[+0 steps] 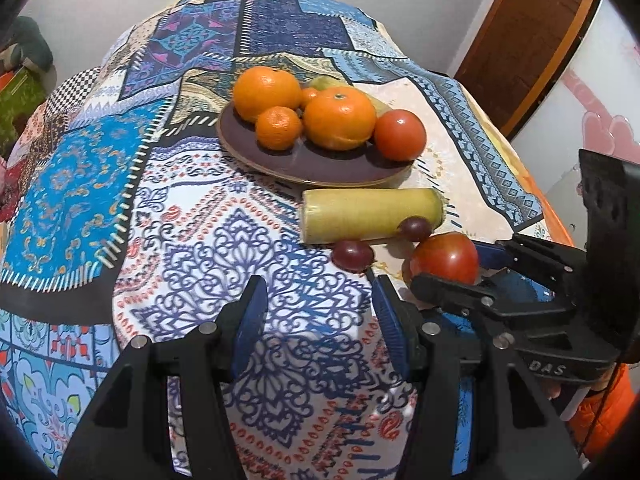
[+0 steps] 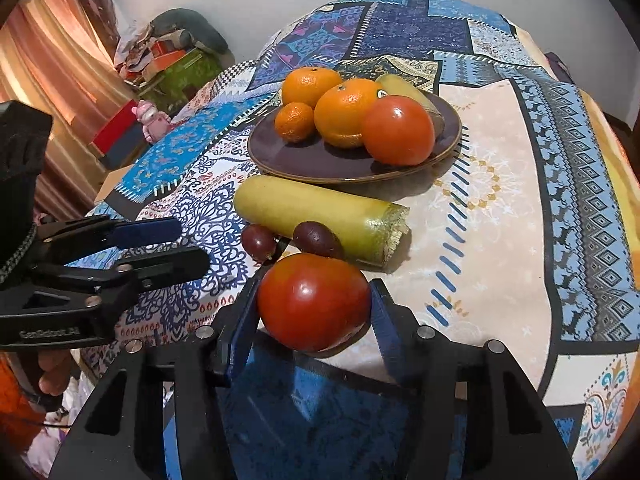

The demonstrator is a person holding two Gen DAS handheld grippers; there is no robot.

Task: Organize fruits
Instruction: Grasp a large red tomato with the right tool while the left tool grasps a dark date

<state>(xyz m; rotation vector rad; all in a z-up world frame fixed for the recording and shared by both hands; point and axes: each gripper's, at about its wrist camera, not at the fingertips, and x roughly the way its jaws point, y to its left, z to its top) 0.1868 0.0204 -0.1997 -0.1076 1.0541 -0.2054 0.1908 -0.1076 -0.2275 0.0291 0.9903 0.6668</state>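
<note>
Domestic interior, a lived-in room of a home. Table (image 1: 120, 184) draped in a patchwork-print cloth of blue, white and orange panels. A dark plate (image 2: 320, 162) of household fruit sits on it. Plain pale wall behind. Wooden door (image 1: 532, 40) with brown frame at one side. Orange-striped curtain (image 2: 52, 64) at the other side, light coming through it. In the corner, a heap of soft bundles and boxes (image 2: 176, 52) (a green one, an orange one, piled loosely). A small pink toy figure (image 2: 152, 120) stands near the table edge. Pink heart-patterned panel (image 1: 600, 92) next to the door.
</note>
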